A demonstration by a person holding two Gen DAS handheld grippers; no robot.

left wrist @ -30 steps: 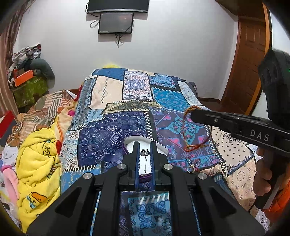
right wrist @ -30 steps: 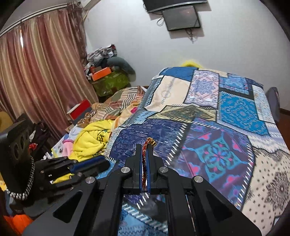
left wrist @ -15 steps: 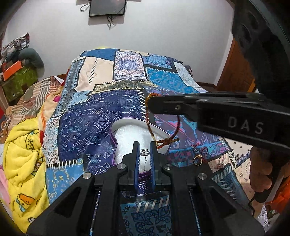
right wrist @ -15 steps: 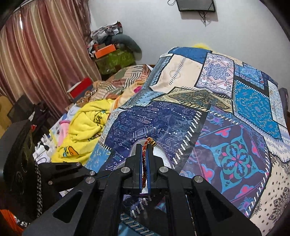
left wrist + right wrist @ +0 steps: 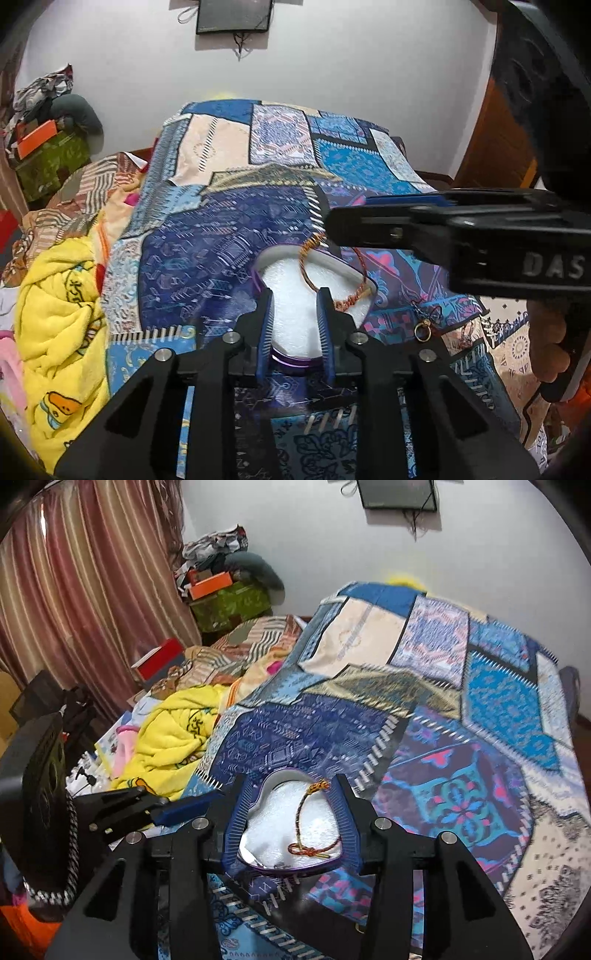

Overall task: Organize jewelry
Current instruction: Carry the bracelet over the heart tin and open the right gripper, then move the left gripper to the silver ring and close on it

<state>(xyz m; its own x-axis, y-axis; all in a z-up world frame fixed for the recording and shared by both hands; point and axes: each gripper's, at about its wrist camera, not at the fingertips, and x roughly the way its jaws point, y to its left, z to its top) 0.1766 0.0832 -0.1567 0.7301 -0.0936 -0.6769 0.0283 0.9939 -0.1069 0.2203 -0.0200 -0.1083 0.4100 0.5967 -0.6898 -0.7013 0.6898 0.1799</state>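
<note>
Two grippers hang over the bed's near edge: the left gripper (image 5: 295, 310) and right gripper (image 5: 291, 812), jaws wide and empty. The braided cord bracelet (image 5: 312, 825) lies in the heart-shaped box (image 5: 255, 823); light and limp, it seems best pinched at its knot.

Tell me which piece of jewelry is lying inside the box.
The red-and-gold cord bracelet lies on the white padding of the purple box. The gold ring piece lies on the bedspread beside it.
</note>
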